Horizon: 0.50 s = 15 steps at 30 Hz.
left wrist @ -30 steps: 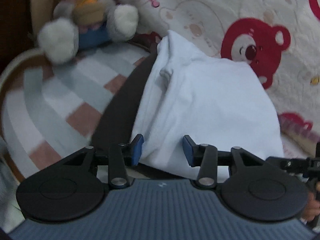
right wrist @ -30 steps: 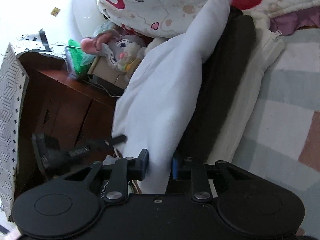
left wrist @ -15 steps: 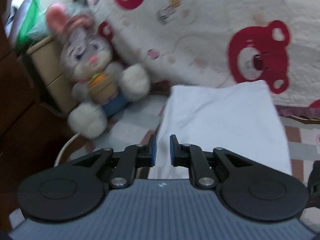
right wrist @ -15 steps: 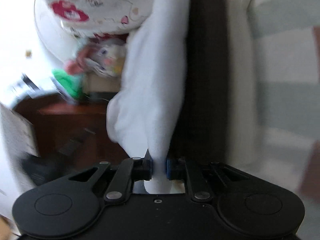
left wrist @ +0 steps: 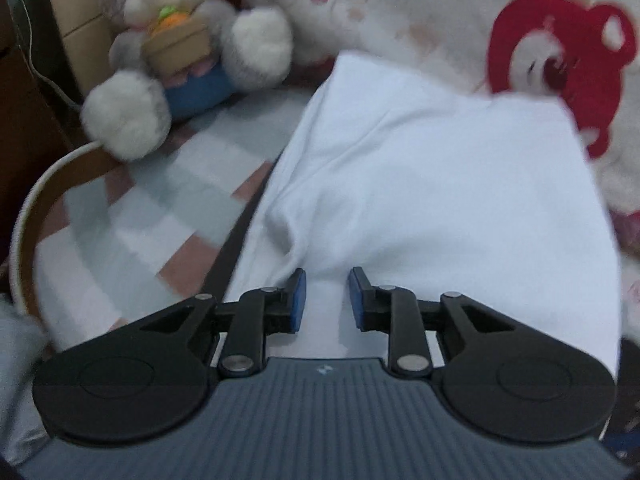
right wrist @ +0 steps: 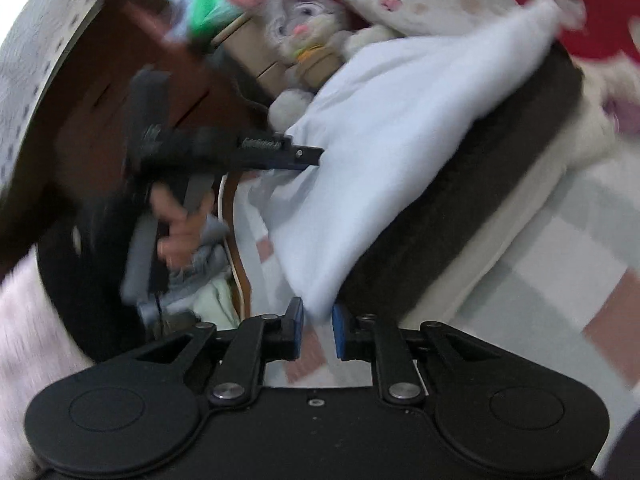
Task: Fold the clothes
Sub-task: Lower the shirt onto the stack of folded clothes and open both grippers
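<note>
White cotton-like cloth, a pale garment [left wrist: 432,200], lies spread over a dark garment [right wrist: 460,200] on the checked bed cover [left wrist: 132,220], with a plush rabbit [left wrist: 180,40] at the far left and a bear-print blanket [left wrist: 460,12] behind. Going left to right, my left claw [left wrist: 323,300] sits at the near edge of the white piece with its blue pads apart; the cloth passes between them, but I see a gap on both sides, so I read it as open and not pinching. A soft ridge of fabric rises just beyond the left pad.

In the right wrist view my right claw [right wrist: 317,328] stands with its pads parted around the garment's near corner, and again I judge it open, the corner only just between the tips. The left claw shows there too, nosing into the cloth's far edge.

I expect this fabric to be light, limp and prone to slump and wrinkle, not slippery and not fragile. I would take hold at corners or along a hem, pinching only the white layer, since the dark one beneath could be caught with it.
</note>
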Motion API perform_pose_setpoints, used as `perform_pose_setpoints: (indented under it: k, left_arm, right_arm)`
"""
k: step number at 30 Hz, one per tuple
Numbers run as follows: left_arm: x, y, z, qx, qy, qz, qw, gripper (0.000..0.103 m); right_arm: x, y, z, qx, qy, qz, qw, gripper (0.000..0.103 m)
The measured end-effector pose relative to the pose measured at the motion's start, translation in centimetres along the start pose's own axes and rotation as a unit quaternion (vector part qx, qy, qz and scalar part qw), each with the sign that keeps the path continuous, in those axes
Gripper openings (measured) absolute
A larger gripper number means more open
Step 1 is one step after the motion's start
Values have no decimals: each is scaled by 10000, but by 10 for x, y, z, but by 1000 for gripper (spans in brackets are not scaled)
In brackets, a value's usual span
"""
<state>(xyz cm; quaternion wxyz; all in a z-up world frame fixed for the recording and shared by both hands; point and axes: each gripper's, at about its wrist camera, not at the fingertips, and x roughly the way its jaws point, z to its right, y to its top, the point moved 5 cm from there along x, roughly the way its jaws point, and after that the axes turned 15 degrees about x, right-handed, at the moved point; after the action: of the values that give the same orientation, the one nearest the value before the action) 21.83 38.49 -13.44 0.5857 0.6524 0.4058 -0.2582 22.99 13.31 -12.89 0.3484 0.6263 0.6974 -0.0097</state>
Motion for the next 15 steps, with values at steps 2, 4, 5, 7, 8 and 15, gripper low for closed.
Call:
perform_pose_setpoints:
  k: [2,4,5,7,8,15]
  left_arm:
    - [1,-4,-4,222,299,-184,9991,24]
    - [0,-11,-9,183,422,-170,9988,24]
    - [-2,-15,-10,107,409,-149,9990,24]
    - [-8,-21,-7,148,468,-104,9987,25]
    - [-10,-25,-4,243,553,-85,9981,26]
    - [-12,-78,-5,-65,1031,-581,9930,35]
  right_arm:
    - [-17,11,5,223,156,332,9991,27]
    - [-26,15,12,353,131,505,9980,28]
    - [-29,16,16,414,111,586,9974,28]
    - [-37,20,24,536,71,746,9957,28]
    - [-41,21,27,597,51,826,9948,28]
    - [-51,-5,36,751,-157,957,9925,28]
